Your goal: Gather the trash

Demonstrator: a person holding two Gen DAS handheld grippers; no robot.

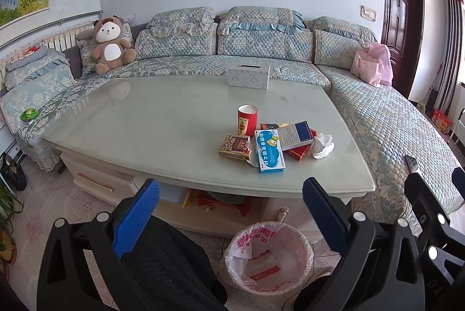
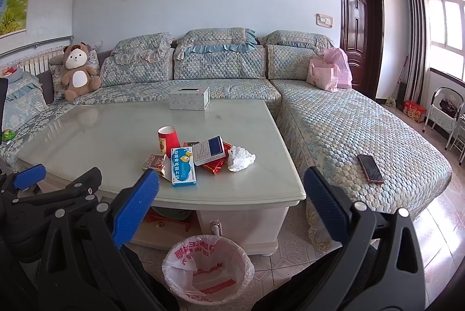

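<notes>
A pile of trash lies on the pale coffee table (image 1: pixel 145 119) (image 2: pixel 96 133): a red paper cup (image 1: pixel 247 120) (image 2: pixel 168 140), a blue-and-white box (image 1: pixel 269 151) (image 2: pixel 183 166), a brown patterned box (image 1: pixel 234 146) (image 2: pixel 153 161), a white-and-navy box (image 1: pixel 296 135) (image 2: pixel 209 150) on a red packet (image 1: pixel 299 151) (image 2: pixel 215 165), and a crumpled white tissue (image 1: pixel 322 146) (image 2: pixel 239 158). A bin lined with a pink-printed bag (image 1: pixel 268 257) (image 2: pixel 207 270) stands on the floor in front of the table. My left gripper (image 1: pixel 231 219) and right gripper (image 2: pixel 231 206) are both open and empty, held over the floor short of the table.
A patterned tissue box (image 1: pixel 249 75) (image 2: pixel 189 98) stands at the table's far edge. A quilted corner sofa (image 1: pixel 392 125) (image 2: pixel 348 130) wraps round the table, with a teddy bear (image 1: pixel 110 45), pink bags (image 2: pixel 330 72) and a phone (image 2: pixel 370 168) on it. The right gripper shows at the left wrist view's right edge (image 1: pixel 430 194).
</notes>
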